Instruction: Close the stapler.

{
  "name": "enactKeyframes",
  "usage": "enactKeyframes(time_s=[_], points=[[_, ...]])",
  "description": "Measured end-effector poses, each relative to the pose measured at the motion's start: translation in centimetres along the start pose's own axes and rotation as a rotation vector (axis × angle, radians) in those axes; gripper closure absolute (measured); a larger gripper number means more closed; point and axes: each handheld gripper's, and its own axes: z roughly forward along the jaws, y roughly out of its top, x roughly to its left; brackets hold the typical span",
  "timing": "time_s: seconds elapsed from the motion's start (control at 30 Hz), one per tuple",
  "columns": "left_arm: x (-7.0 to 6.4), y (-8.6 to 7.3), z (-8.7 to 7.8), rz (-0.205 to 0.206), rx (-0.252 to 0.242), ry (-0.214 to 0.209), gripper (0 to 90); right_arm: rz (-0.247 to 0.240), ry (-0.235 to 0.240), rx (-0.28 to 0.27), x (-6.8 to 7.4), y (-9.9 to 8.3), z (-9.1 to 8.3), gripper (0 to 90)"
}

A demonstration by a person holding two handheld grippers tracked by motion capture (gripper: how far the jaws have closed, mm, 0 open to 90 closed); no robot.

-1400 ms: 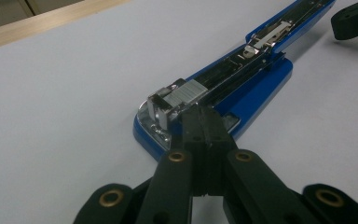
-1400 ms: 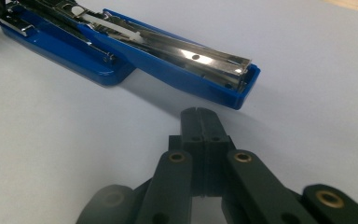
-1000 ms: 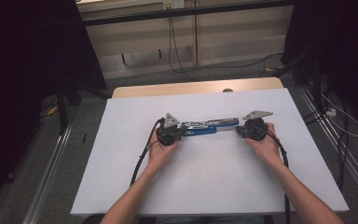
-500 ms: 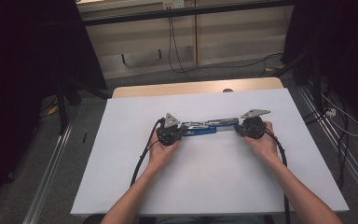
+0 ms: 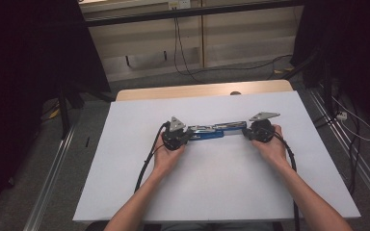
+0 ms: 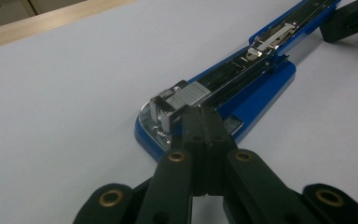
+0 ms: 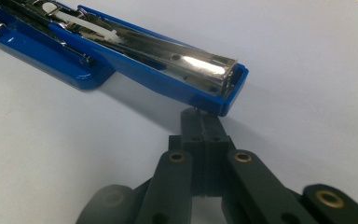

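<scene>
The blue stapler (image 5: 215,131) is lying opened out flat near the middle of the white table (image 5: 125,192), its long axis running left to right across the person's front, tilted only a little. The base end with the metal anvil is pointing toward the left gripper (image 5: 187,136); the open magazine arm is pointing toward the right gripper (image 5: 244,134). So the stapler is sitting between the two tools, each hand at its own end and neither nearer than the other (a rather even arrangement).

In the left gripper view, the left gripper (image 6: 204,120) is pressing on the base end of the stapler (image 6: 223,88) with its jaws together, nothing between them. In the right gripper view, the right gripper (image 7: 199,122) is resting against the tip of the magazine arm (image 7: 177,70), jaws likewise closed and empty. I would guess that folding the stapler shut is coming next, and that turns on the arm swinging over along this same left-right axis.
</scene>
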Motion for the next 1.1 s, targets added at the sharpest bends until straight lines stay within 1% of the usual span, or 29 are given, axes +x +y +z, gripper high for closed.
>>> enactKeyframes(time_s=[0.17, 0.23, 0.57, 0.6, 0.73, 0.93, 1.1], points=[[-0.03, 0.00, 0.01, -0.003, 0.000, -0.002, 90.0, -0.006, -0.003, 0.000, 0.03, 0.05, 0.04, 90.0], [0.04, 0.00, -0.02, 0.004, 0.000, 0.000, 90.0, -0.003, -0.002, -0.003, -0.02, 0.08, 0.03, 90.0], [0.11, 0.00, -0.05, 0.004, 0.000, -0.001, 90.0, -0.008, -0.003, -0.019, 0.14, 0.19, 0.07, 90.0], [0.11, -0.02, -0.03, -0.005, -0.002, -0.009, 90.0, -0.008, -0.002, -0.022, 0.14, 0.21, 0.06, 90.0], [0.12, -0.01, -0.04, 0.001, -0.001, -0.006, 90.0, -0.007, -0.001, -0.035, 0.22, 0.28, 0.04, 90.0], [0.12, -0.02, -0.03, -0.005, -0.002, -0.009, 90.0, -0.008, 0.001, -0.056, 0.33, 0.41, 0.05, 90.0], [0.13, -0.02, -0.05, 0.000, -0.001, -0.007, 90.0, -0.011, 0.000, -0.092, 0.46, 0.59, -0.12, 90.0]])
